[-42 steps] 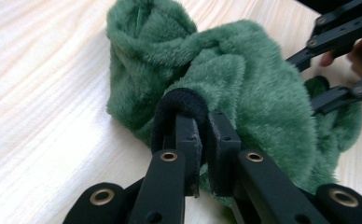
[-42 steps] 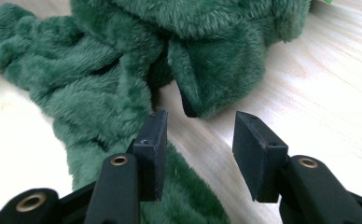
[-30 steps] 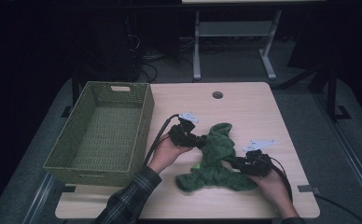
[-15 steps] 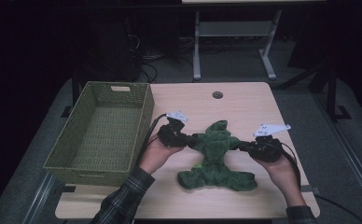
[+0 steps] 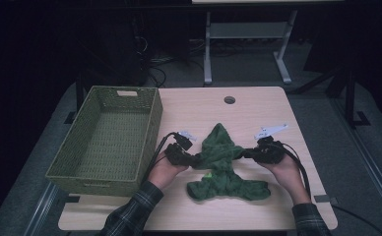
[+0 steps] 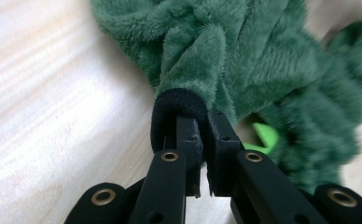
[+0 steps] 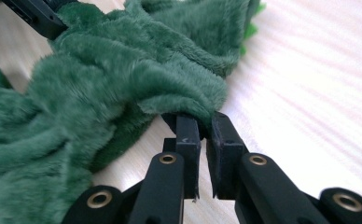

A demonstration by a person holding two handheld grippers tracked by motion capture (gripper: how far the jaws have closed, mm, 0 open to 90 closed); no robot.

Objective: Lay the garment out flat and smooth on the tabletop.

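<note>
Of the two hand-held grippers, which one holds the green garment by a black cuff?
The left hand-held gripper: its jaws are shut on the black cuff. The right hand-held gripper pinches plain green fleece of the garment.

Both forearms wear plaid sleeves – dark check, one [image 5: 130, 216] at lower left, the other [image 5: 312, 221] at lower right. Each gripper – left gripper [image 6: 202, 128], right gripper [image 7: 202, 128] – has matte black jaws with brass-ringed screws; black cables [image 5: 300, 164] trail, and a pale three-cornered plate [image 5: 270, 131] tops the right one.
</note>
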